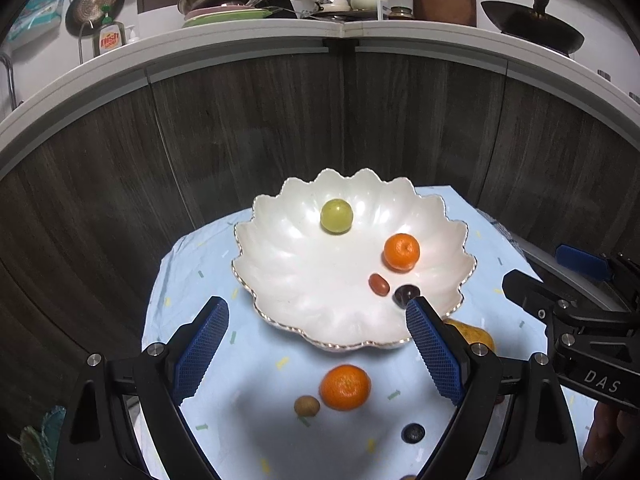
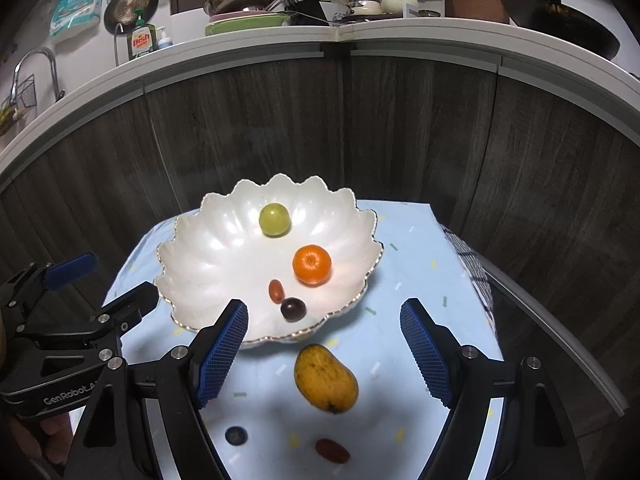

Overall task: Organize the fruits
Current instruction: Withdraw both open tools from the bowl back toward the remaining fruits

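Pearly white scalloped bowl (image 1: 352,264) w/ a thin gold rim sits on the worktop, on a pale blue cloth (image 1: 256,364) w/ small confetti marks. Inside it: a green grape (image 1: 336,216) toward the far side, a small mandarin (image 1: 401,252) to its right, then a reddish-brown date-like fruit (image 1: 379,284) and a dark grape (image 1: 407,294) near the front-right rim, those two just beside each other.

Out on the cloth in front of the bowl: a bigger mandarin (image 1: 345,387), a small brown kiwi-like fruit (image 1: 307,405) touching or nearly touching its left side, a blueberry (image 1: 413,433) nearer the camera. Right wrist view adds a yellow mango (image 2: 325,378) lying just off the bowl's front edge, and a dark red date (image 2: 332,450) close in, apart from the blueberry.

Left gripper (image 1: 318,354) hangs over the cloth, blue pads spread wide, nothing between them but air; the big mandarin lies below the gap. Right gripper (image 2: 324,354) is likewise wide apart and empty, mango lying below its gap. Each gripper shows at the edge of the other's view, side by side, a bit of hand visible behind.

Behind: dark wood cabinet fronts (image 1: 280,128) under a white counter edge w/ pots, plates, a wok (image 1: 532,26) and a dish soap bottle (image 1: 109,38)
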Demonstrator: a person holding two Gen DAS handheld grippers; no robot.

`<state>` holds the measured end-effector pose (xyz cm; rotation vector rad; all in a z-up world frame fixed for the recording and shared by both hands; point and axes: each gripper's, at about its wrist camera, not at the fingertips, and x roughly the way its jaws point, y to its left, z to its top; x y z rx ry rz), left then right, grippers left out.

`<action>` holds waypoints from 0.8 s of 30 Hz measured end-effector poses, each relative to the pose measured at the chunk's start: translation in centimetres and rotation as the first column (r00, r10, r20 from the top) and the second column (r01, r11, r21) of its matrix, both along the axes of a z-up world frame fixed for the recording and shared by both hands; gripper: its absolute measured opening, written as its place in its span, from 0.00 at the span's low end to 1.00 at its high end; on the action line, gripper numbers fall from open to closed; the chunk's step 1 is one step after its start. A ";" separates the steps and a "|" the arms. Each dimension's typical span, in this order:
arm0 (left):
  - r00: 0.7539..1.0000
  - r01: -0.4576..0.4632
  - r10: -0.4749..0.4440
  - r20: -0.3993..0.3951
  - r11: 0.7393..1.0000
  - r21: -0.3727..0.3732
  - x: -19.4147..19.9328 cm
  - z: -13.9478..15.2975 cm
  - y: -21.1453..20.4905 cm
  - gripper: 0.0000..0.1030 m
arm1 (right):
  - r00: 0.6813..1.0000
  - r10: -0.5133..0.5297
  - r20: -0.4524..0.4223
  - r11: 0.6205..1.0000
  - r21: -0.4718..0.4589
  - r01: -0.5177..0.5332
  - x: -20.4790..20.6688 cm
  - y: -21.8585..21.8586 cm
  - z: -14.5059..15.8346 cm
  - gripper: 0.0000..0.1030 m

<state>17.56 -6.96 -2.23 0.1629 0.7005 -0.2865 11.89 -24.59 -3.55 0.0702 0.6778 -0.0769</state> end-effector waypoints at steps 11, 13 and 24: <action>0.999 -0.030 0.030 -0.013 1.000 0.000 -2.5 -0.4 0.3 0.88 | 1.000 0.005 -0.009 1.000 -0.009 -0.005 -1.7 -0.4 -0.6 0.77; 0.999 -0.047 0.047 -0.011 0.999 0.002 -3.2 -0.5 0.4 0.88 | 1.000 0.012 -0.013 1.000 -0.014 -0.012 -2.0 -0.4 -0.7 0.77; 0.996 -0.068 0.069 -0.057 0.998 0.017 -6.4 -2.1 -0.1 0.88 | 0.999 0.049 -0.023 0.998 -0.028 -0.049 -3.5 -0.8 -1.5 0.77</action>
